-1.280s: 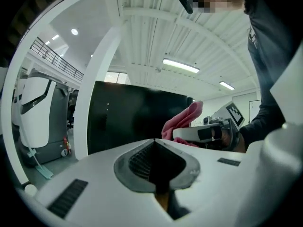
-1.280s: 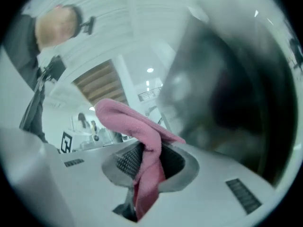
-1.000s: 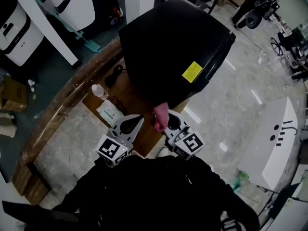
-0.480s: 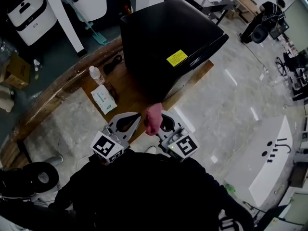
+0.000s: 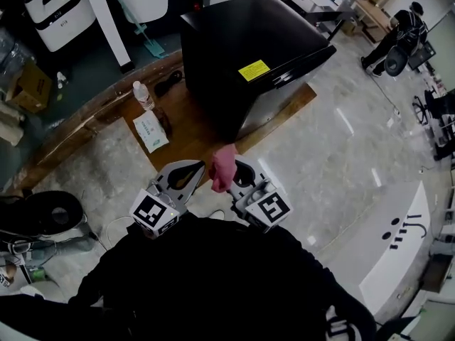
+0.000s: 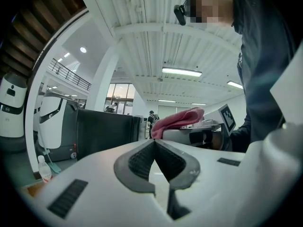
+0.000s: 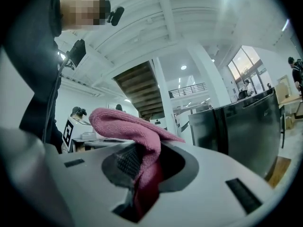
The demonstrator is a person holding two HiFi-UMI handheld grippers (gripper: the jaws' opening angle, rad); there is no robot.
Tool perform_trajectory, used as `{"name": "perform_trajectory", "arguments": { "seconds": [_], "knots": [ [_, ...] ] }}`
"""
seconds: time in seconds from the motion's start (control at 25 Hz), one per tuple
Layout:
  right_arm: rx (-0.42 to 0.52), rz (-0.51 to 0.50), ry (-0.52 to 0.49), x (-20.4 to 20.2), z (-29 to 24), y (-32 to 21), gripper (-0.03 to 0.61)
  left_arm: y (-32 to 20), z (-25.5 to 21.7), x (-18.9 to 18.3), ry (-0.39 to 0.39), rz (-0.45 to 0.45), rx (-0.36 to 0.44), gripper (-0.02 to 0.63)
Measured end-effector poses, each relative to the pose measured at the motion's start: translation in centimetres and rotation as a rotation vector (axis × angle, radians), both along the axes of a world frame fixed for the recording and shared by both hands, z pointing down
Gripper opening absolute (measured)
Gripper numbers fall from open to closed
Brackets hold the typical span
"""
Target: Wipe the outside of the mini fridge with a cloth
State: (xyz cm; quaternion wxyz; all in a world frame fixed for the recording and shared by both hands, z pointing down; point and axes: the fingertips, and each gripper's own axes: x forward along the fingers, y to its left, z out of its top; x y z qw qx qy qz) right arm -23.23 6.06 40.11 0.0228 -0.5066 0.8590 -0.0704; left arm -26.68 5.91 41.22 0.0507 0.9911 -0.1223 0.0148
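Mini fridge sitting far centre on a wooden board; black, door closed, yellow label showing

Both grippers hanging near the person's body, well apart from the fridge

Right gripper clamping the pink cloth: jaws pinching one fold, and the loose end is flopping over to the left

Left gripper carrying nothing, its jaw tips meeting, just left of the cloth

Water bottle and a flat pack lying on the board left of the fridge, out of the way

Judging the step as the approach: cloth is in hand, no panel being touched yet

Next move is likely calling for the right gripper going far-ward to the fridge and laying the loose fold flat on a side or the top before stroking
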Motion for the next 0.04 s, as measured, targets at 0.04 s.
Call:
{"name": "perform_trajectory", "arguments": {
  "seconds": [0.04],
  "knots": [
    [0.005, 0.001, 0.0, 0.15, 0.08, 0.94, 0.083, 0.98, 0.06, 0.06, -0.002, -0.003, 0.009, 0.005]
  ]
}}
